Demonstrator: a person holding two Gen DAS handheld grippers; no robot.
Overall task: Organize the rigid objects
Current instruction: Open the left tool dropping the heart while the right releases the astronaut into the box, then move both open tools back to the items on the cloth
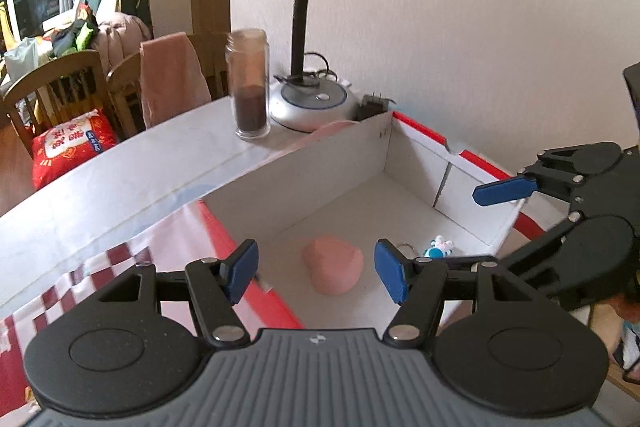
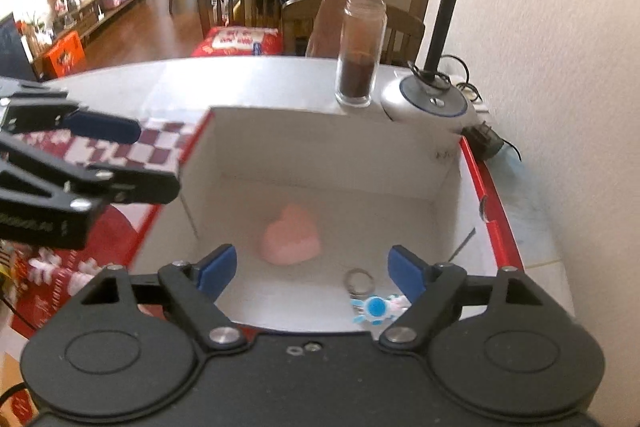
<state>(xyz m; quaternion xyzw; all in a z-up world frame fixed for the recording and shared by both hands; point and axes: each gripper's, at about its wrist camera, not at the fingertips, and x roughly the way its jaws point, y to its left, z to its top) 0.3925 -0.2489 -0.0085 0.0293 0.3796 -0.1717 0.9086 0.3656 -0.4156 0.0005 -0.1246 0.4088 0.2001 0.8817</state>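
The left gripper [image 1: 316, 269] and right gripper [image 2: 310, 273] both hang spread wide and empty over the white-lined red cardboard box [image 2: 476, 163]. A pink, seemingly heart-shaped soft-edged block [image 1: 333, 264] lies on the floor between the left jaws; a blue-and-white keyring charm [image 2: 376, 307] sits beside the right jaw's inner finger.

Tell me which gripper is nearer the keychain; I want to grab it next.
Right. The right gripper hovers just above the keychain, by its right finger. The left gripper hangs over the pink heart, farther off.
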